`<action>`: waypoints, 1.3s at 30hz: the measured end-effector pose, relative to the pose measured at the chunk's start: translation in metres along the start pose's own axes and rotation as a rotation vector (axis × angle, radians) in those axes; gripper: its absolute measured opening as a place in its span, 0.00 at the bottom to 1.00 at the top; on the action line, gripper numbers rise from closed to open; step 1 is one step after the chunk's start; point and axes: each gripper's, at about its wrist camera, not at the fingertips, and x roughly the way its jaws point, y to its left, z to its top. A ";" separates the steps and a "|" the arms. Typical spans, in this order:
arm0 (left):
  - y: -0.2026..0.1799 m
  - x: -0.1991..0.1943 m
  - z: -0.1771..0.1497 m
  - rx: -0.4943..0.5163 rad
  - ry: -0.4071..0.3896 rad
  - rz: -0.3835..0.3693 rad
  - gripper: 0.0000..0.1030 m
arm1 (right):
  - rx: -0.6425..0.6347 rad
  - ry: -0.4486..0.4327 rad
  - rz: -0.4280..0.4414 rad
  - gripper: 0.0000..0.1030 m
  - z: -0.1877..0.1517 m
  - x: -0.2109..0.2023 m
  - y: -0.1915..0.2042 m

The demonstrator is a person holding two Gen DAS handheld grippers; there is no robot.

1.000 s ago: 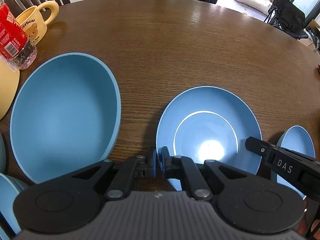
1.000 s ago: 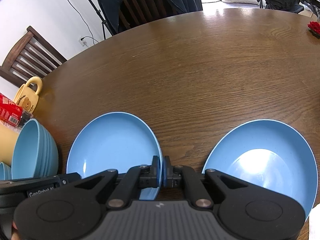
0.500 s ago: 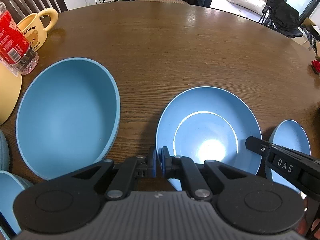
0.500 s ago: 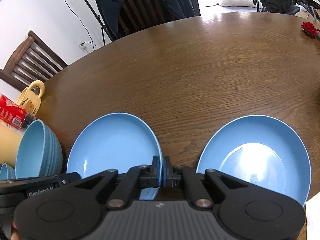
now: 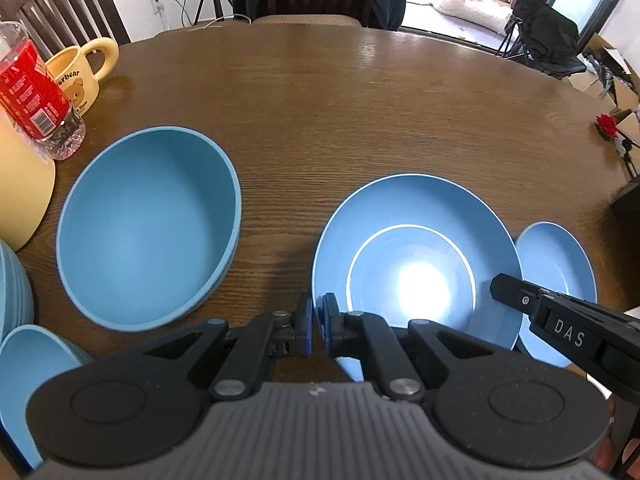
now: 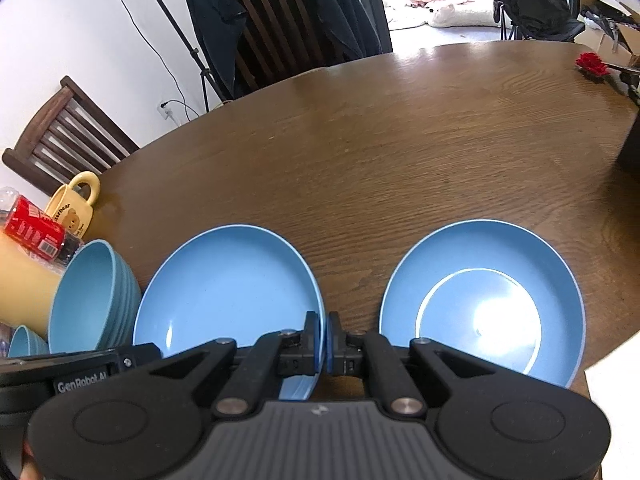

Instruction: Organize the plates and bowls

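My left gripper (image 5: pixel 316 326) has its blue-padded fingers drawn almost together with only a thin slit between them, and nothing is caught there; they hover over the brown wooden round table (image 5: pixel 360 92). Just right of these jaws lies a wide blue plate with a pale ring around its well (image 5: pixel 412 256), and beyond its right edge a smaller blue plate (image 5: pixel 554 268), partly covered by the black body of my other tool. To the left of the jaws sits a stack of large blue bowls (image 5: pixel 148 228), with more blue bowl rims at the far left edge. Farther left and ahead stand a clear plastic bottle with a red label (image 5: pixel 38 100) and a yellow mug with a bear drawing (image 5: pixel 80 76).

My right gripper (image 6: pixel 323 342) is likewise nearly closed, with a narrow gap. A shallow blue plate's rim (image 6: pixel 228 292) runs right at the left finger; I cannot tell whether the rim sits between the pads or just beside them. The ringed blue plate appears to the right of these jaws, apart from them. A red artificial flower (image 6: pixel 592 63) lies far ahead to the right.
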 end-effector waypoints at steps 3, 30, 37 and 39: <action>-0.001 -0.010 -0.006 0.013 -0.011 -0.007 0.06 | 0.004 -0.015 -0.004 0.03 -0.006 -0.012 0.001; 0.011 -0.110 -0.096 0.139 -0.102 -0.067 0.06 | 0.074 -0.151 -0.054 0.03 -0.110 -0.128 0.023; 0.020 -0.126 -0.116 0.151 -0.106 -0.082 0.06 | 0.086 -0.168 -0.057 0.03 -0.133 -0.151 0.032; 0.021 -0.131 -0.120 0.155 -0.109 -0.087 0.06 | 0.087 -0.171 -0.058 0.03 -0.139 -0.156 0.034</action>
